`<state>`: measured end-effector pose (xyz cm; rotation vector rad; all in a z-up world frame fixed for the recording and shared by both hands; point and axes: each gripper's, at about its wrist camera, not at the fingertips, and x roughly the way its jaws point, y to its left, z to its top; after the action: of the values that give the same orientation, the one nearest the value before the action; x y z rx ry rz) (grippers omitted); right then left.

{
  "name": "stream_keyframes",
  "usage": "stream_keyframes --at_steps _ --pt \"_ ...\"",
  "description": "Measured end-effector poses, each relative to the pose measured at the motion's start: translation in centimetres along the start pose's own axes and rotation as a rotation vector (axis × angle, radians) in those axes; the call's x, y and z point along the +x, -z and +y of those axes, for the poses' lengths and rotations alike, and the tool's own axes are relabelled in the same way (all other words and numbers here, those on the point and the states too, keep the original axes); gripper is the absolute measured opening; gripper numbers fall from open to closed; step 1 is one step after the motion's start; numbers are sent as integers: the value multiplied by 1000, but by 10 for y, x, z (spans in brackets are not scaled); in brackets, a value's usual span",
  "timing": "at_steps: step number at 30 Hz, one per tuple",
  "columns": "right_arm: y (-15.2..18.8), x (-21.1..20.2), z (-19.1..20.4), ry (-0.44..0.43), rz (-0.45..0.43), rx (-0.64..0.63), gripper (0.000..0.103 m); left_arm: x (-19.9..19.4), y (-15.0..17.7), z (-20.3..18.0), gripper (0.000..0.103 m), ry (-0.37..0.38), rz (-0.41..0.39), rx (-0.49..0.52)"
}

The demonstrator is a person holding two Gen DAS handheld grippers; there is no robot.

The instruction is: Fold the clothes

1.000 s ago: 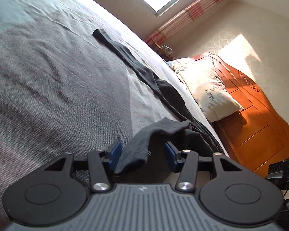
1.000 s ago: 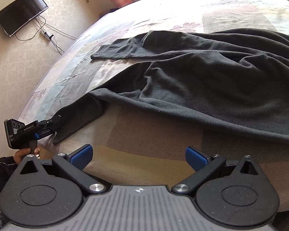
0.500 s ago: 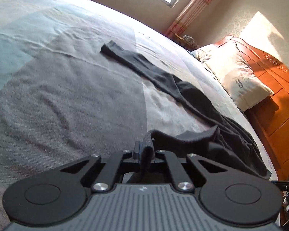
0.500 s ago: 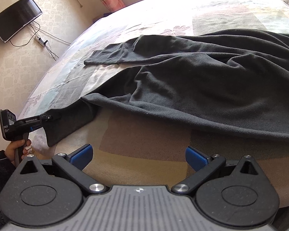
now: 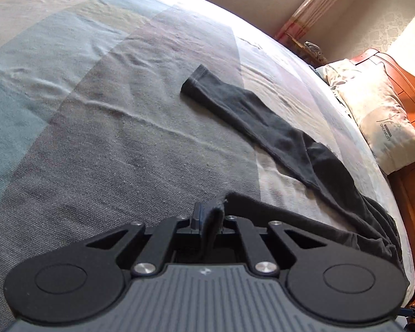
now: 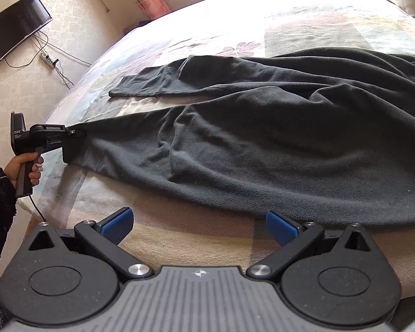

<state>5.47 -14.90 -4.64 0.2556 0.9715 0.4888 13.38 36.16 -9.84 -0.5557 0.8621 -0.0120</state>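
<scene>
since the earlier frame, the trouser cuff (image 5: 211,222) has been clamped in the left claw (image 5: 210,221) and drawn taut across the bed (image 5: 96,138) for straightening; the right claw (image 6: 199,222) is held wide, empty, near the trousers (image 6: 276,149).

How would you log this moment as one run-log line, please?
left gripper: shut on trouser cuff | right gripper: open, empty | black trousers: spread on bed

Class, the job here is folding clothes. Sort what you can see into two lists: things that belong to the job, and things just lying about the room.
Belongs to the job:
- black trousers
- left gripper, shut on a trouser leg end
- right gripper, open, empty
- bed

Just lying about:
- pillow
- wall television
- curtain
- wooden headboard
</scene>
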Motion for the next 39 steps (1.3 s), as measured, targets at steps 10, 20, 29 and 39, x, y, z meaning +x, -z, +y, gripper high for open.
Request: stream_keyframes --at_steps 10,20,29,39 --pt "-3 9 -4 -21 13 9 103 -60 8 44 8 -133 -67 -128" --pt "2 9 2 -38 13 1 103 -42 72 53 29 114 -26 -490" --pt "3 3 0 -30 -3 15 103 -12 61 68 34 238 -158 -609" --pt "4 3 4 -31 5 6 103 0 53 56 39 261 -203 -602"
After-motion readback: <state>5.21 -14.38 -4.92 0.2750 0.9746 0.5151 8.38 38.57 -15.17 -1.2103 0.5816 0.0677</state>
